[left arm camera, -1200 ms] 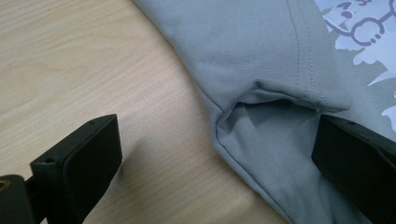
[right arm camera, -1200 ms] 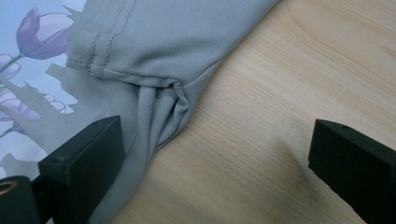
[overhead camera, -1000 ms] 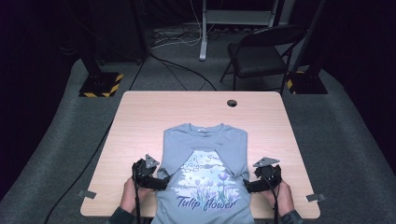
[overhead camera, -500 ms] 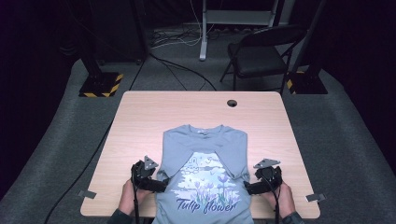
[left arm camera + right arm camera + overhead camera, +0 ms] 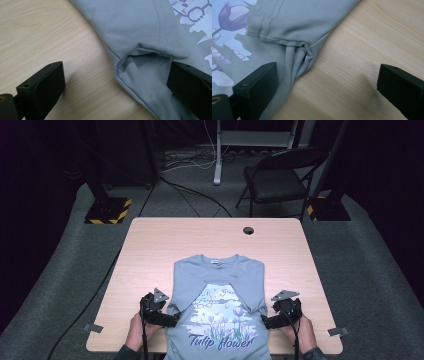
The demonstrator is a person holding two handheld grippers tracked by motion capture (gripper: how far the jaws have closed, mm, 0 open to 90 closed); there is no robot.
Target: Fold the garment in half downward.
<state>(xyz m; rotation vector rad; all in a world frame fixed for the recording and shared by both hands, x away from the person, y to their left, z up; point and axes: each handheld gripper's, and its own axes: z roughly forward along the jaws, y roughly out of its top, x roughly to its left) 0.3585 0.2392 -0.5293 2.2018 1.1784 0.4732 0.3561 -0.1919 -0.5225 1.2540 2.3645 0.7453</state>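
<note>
A grey T-shirt [image 5: 220,295] with a tulip print and both sleeves folded inward lies flat at the table's near edge, its hem hanging over. My left gripper [image 5: 170,319] sits at the shirt's left side edge, open, its jaws straddling the folded sleeve's armpit [image 5: 130,62]. One jaw rests over bare wood, the other over cloth. At the shirt's right side edge my right gripper [image 5: 265,321] is open too, its jaws spanning the right sleeve fold [image 5: 299,52] and the wood beside it. Hands hold both grippers from below.
The wooden table [image 5: 165,245] has a round cable hole [image 5: 248,230] at its far side. A folding chair [image 5: 280,175] and stand bases stand on the floor beyond. Tape marks [image 5: 93,327] sit on the near corners.
Both grippers have crept slightly inward toward the shirt's side edges. The shirt lies as before.
</note>
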